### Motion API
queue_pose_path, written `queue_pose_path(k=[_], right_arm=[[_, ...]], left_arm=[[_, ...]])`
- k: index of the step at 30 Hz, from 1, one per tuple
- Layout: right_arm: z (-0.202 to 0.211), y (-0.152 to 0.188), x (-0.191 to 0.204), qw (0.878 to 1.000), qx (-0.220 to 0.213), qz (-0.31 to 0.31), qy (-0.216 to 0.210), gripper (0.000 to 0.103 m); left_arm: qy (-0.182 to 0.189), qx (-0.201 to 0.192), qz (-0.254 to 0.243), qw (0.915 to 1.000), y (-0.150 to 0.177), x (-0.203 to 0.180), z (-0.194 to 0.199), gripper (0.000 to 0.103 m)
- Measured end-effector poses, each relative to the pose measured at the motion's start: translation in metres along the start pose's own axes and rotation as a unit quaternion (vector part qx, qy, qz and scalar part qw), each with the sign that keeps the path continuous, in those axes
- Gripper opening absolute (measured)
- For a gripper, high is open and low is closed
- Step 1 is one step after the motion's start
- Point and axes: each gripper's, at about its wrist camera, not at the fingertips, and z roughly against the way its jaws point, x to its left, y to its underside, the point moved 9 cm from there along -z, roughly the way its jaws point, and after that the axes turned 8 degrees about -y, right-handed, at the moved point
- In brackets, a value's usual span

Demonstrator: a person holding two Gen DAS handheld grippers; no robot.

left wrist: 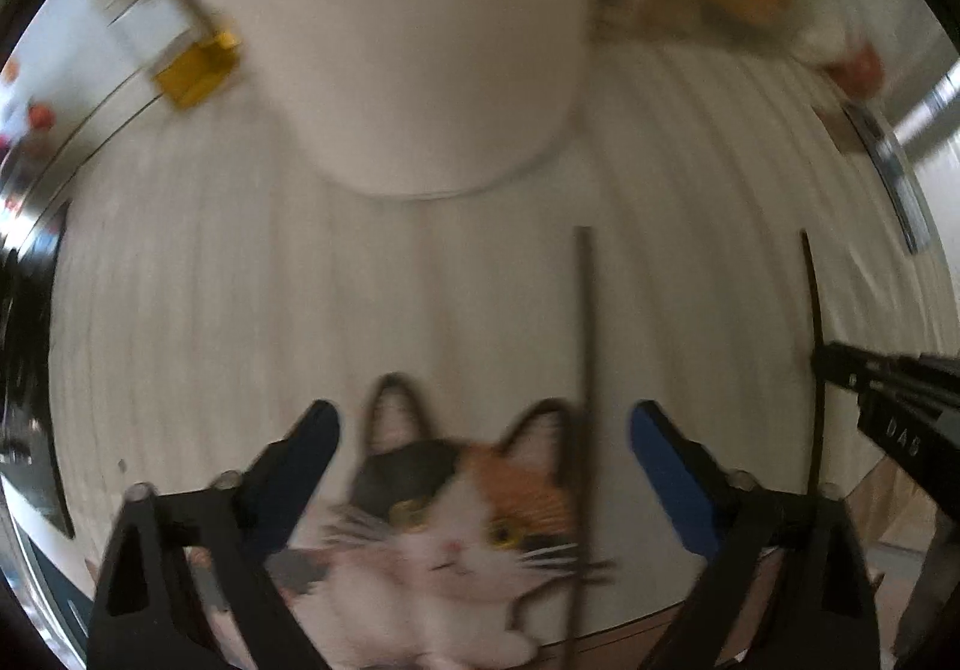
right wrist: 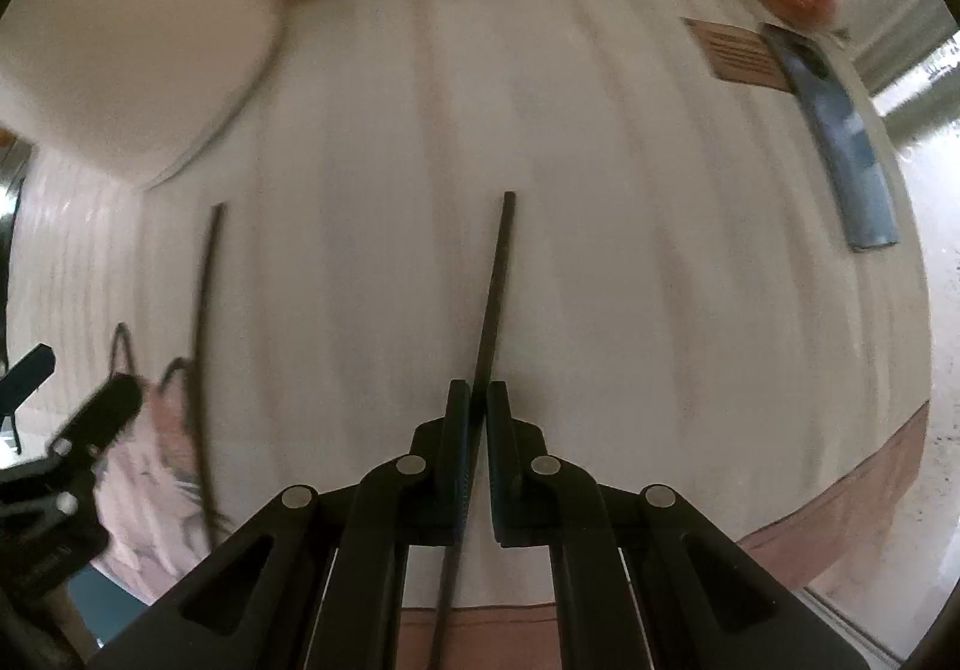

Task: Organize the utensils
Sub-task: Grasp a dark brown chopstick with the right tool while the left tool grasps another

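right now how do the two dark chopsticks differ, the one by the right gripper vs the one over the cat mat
The right chopstick is pinched between the shut fingers of the right gripper; the left chopstick lies free, with the left gripper open around it. The left chopstick crosses the cat mat; the right chopstick lies over plain white cloth. Both are thin, dark, and point roughly the same way.

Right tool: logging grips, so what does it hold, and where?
The right tool is shut on a dark chopstick, gripping it partway along its length.
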Motion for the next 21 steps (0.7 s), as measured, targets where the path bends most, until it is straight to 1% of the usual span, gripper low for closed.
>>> queue_pose_path(k=[1, 2, 3, 5, 7, 9, 10, 11, 12, 13, 15, 16, 21], right_arm=[[0.001, -0.001, -0.004, 1.0, 0.0, -0.002, -0.001, 0.005], [0.004, -0.003, -0.01, 1.0, 0.002, -0.006, -0.003, 0.005], [0.004, -0.004, -0.013, 1.0, 0.003, -0.006, -0.005, 0.005], [0.005, -0.008, -0.018, 1.0, 0.002, -0.006, -0.007, 0.005], [0.007, -0.01, -0.02, 1.0, 0.004, -0.002, -0.015, 0.005], [0.009, -0.01, -0.027, 1.0, 0.005, 0.006, -0.017, 0.005], [0.01, -0.008, -0.035, 1.0, 0.004, 0.01, -0.016, 0.006], [0.01, -0.008, -0.035, 1.0, 0.004, 0.016, -0.013, 0.006], [0.011, -0.009, -0.034, 1.0, 0.003, 0.019, -0.013, 0.006], [0.011, -0.006, -0.028, 1.0, 0.002, 0.02, -0.015, 0.006], [0.011, -0.006, -0.025, 1.0, 0.001, 0.024, -0.02, 0.006], [0.009, 0.0, -0.02, 0.999, 0.002, 0.027, -0.023, 0.006], [0.006, 0.01, 0.021, 0.997, 0.014, 0.058, -0.043, 0.005]], left_arm=[[-0.002, 0.004, -0.01, 0.9999, -0.001, -0.009, -0.003, 0.078], [-0.006, 0.009, -0.017, 0.9998, -0.002, -0.016, -0.006, 0.075], [-0.008, 0.011, -0.021, 0.9997, -0.004, -0.02, -0.008, 0.073], [-0.012, 0.016, -0.021, 0.9996, -0.005, -0.025, -0.012, 0.064], [-0.016, 0.023, -0.02, 0.9994, -0.005, -0.028, -0.016, 0.059], [-0.018, 0.018, -0.015, 0.9996, -0.008, -0.027, -0.017, 0.052], [-0.015, 0.017, -0.012, 0.9997, -0.009, -0.027, -0.017, 0.045], [-0.016, 0.016, -0.009, 0.9997, -0.008, -0.03, -0.016, 0.032], [-0.019, 0.014, -0.001, 0.9997, -0.009, -0.028, -0.015, 0.022], [-0.023, 0.015, 0.004, 0.9996, -0.009, -0.028, -0.015, 0.006], [-0.028, 0.02, 0.026, 0.9991, -0.008, -0.02, -0.017, 0.004], [-0.032, 0.023, 0.033, 0.9987, -0.007, -0.014, -0.019, 0.003], [-0.04, 0.041, 0.088, 0.9945, 0.008, 0.031, -0.025, 0.003]])
